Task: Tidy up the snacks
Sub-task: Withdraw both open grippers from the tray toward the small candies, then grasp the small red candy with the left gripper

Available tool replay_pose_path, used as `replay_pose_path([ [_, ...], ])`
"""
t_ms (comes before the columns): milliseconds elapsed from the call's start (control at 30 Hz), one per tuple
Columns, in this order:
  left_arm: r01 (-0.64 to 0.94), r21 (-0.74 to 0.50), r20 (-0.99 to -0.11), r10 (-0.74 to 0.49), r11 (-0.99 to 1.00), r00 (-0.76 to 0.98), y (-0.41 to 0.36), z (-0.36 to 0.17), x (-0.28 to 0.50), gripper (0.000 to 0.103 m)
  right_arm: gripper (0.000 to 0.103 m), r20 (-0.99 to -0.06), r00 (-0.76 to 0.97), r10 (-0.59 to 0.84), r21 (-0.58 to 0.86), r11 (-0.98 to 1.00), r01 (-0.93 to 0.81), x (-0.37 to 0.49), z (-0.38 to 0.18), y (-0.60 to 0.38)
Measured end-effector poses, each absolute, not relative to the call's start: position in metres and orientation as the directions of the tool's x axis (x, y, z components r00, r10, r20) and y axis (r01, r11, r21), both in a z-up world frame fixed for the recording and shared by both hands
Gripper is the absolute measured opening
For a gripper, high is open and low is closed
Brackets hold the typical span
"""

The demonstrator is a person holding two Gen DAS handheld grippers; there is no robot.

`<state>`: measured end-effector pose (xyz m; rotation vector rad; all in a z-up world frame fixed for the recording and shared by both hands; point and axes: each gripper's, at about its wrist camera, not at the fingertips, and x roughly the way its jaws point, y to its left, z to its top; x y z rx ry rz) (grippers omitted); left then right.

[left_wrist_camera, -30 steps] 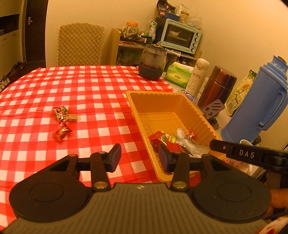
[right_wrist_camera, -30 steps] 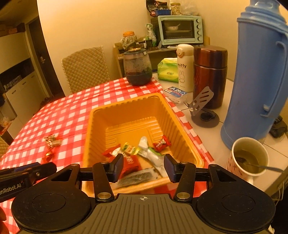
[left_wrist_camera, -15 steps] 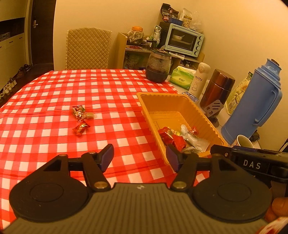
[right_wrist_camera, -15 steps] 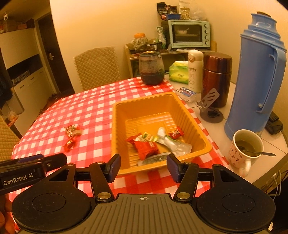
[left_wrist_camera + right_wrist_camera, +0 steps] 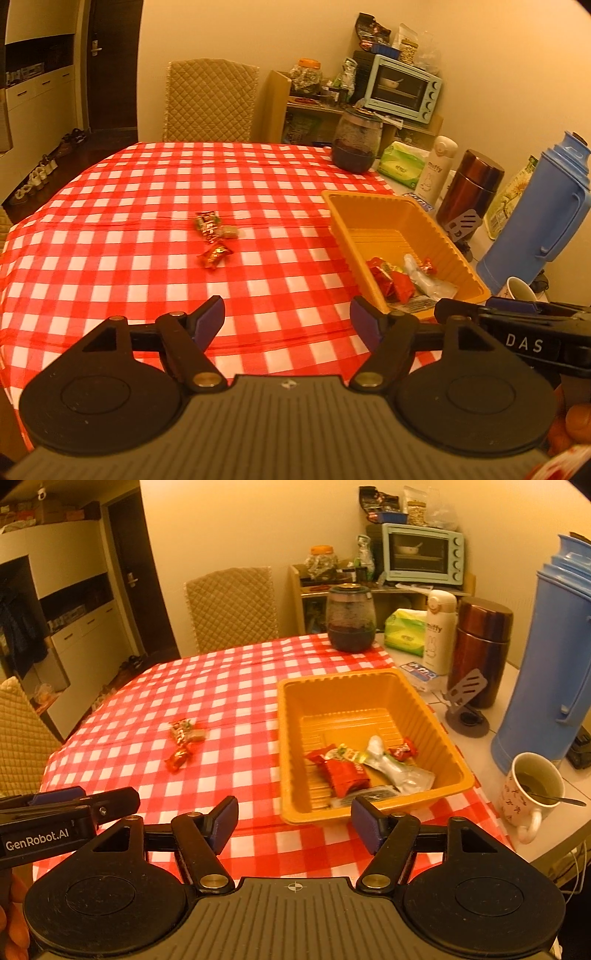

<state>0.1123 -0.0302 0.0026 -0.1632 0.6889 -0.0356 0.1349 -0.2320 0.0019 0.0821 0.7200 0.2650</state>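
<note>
Left gripper (image 5: 287, 316): mine, hovering over the near edge of the table; its jaws are opening and there's nothing between the blue pads, just checked cloth.

Right gripper (image 5: 294, 821): same story, jaws opening, nothing held. It sits over the near edge right in front of the tray (the tray's near wall shows in the gap, but lower down and not touched).

Orange plastic tray (image 5: 448, 746): rectangular, ribbed walls, sitting near the right edge of the red-and-white checked tablecloth (image 5: 147, 280), close to the near right corner.

Snacks in the tray (image 5: 347, 771): a red packet, a green-and-yellow one, a clear-silvery pouch and a small red wrapped candy, all bunched at the tray's near end.

Loose wrapped candies (image 5: 214, 236): three or so small ones, red and greenish, lying together around the middle of the table, well apart from the tray.

Right edge clutter: tall blue plastic thermos jug (image 5: 546, 657), brown metal flask (image 5: 482, 642), white slim bottle (image 5: 439, 627), and a patterned mug with a spoon in it (image 5: 532, 794) at the near right corner, all on the bare tabletop beyond the cloth.

Far right corner: round dark glass jar (image 5: 356, 142) standing on the cloth.

Far edge: quilted beige chair (image 5: 210, 99) pushed up to the table.
</note>
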Motion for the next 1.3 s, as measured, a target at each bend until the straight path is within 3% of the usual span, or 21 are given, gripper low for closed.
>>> replay_pose_path([
  [333, -0.067, -0.155, -0.630, -0.046, 0.986, 0.775, -0.006, 0.001, 0.107, 0.076, 0.075, -0.644, 0.705, 0.297, 0.163, 0.954, -0.253, 0.135, -0.002, -0.212],
  [1000, -0.100, -0.065, -0.653, 0.034, 0.993, 0.757, 0.053, -0.017, 0.148, 0.077, 0.076, -0.609, 0.688, 0.394, 0.202, 0.916, -0.346, 0.172, -0.018, -0.162],
  [1200, -0.055, -0.033, -0.676, 0.018, 0.998, 0.737, 0.066, -0.037, 0.182, 0.077, 0.075, -0.622, 0.669, 0.407, 0.203, 0.909, -0.365, 0.202, -0.036, -0.143],
  [1300, -0.023, -0.036, -0.684, -0.008, 0.999, 0.730, 0.072, -0.050, 0.200, 0.077, 0.067, -0.637, 0.653, 0.410, 0.206, 0.906, -0.369, 0.220, -0.047, -0.134],
])
